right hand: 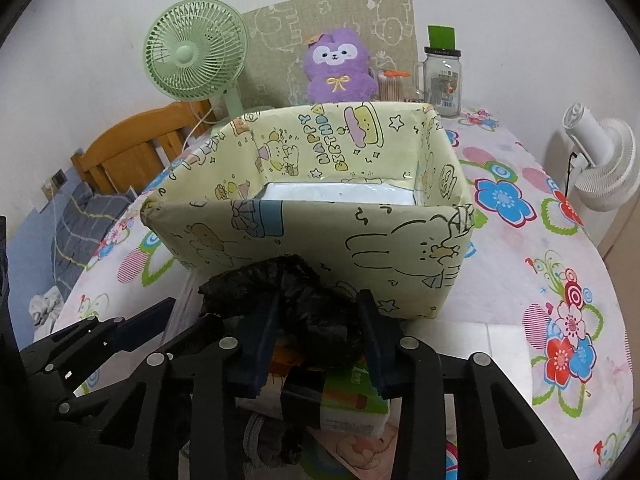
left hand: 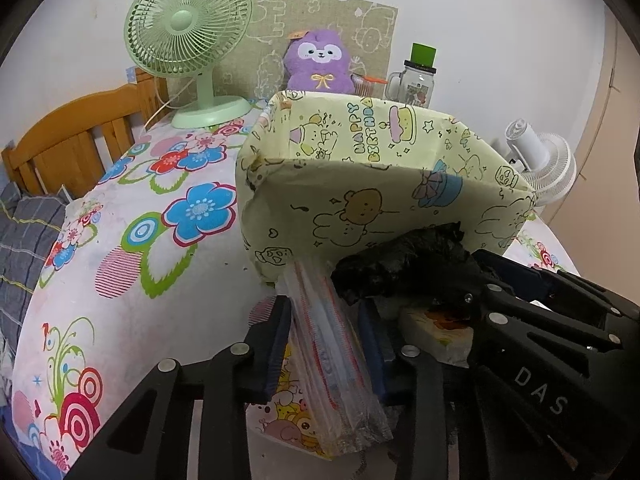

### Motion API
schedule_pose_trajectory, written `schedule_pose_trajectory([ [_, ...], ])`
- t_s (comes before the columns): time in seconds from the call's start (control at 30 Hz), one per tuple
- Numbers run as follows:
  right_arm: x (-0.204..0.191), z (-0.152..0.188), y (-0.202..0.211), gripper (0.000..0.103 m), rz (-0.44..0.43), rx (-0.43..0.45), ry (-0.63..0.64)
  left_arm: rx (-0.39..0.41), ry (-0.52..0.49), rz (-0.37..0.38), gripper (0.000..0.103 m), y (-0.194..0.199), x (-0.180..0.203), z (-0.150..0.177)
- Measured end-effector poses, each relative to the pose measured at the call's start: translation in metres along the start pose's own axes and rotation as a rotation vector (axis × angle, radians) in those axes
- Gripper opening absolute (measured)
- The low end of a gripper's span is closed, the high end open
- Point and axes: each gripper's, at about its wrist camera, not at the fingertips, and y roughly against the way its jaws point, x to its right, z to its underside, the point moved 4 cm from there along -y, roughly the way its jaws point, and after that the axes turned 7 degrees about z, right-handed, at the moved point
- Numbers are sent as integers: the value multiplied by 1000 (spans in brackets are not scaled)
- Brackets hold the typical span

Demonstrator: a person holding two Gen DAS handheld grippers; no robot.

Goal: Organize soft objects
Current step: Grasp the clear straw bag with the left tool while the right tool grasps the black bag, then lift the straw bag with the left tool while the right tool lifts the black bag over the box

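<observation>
A pale yellow cartoon-print box stands on the floral tablecloth, open at the top, with something white on its floor. My left gripper is shut on a clear plastic packet with red-striped edges, just in front of the box. My right gripper is shut on a crumpled black plastic bag, also in front of the box; the bag shows in the left wrist view beside the right gripper's fingers. A purple plush toy sits behind the box.
A green desk fan stands back left, a glass jar with a green lid back right. A white fan stands off the table's right edge. Tissue packs lie under the grippers. A wooden headboard is left.
</observation>
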Motion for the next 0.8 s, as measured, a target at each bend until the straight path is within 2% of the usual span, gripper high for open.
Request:
schedule_pose_trajectory([
  [0.3, 2, -2, 15, 41, 5, 37, 0, 21, 5, -1, 30, 9, 4, -1],
  [0.4, 2, -2, 20, 41, 5, 46, -2, 25, 2, 0, 24, 11, 5, -1],
  [0.57, 2, -2, 25, 41, 9, 51, -5, 28, -1, 5, 19, 16, 8, -2],
  [0.8, 4, -3, 38, 41, 11, 74, -9, 50, -14, 9, 16, 26, 16, -4],
])
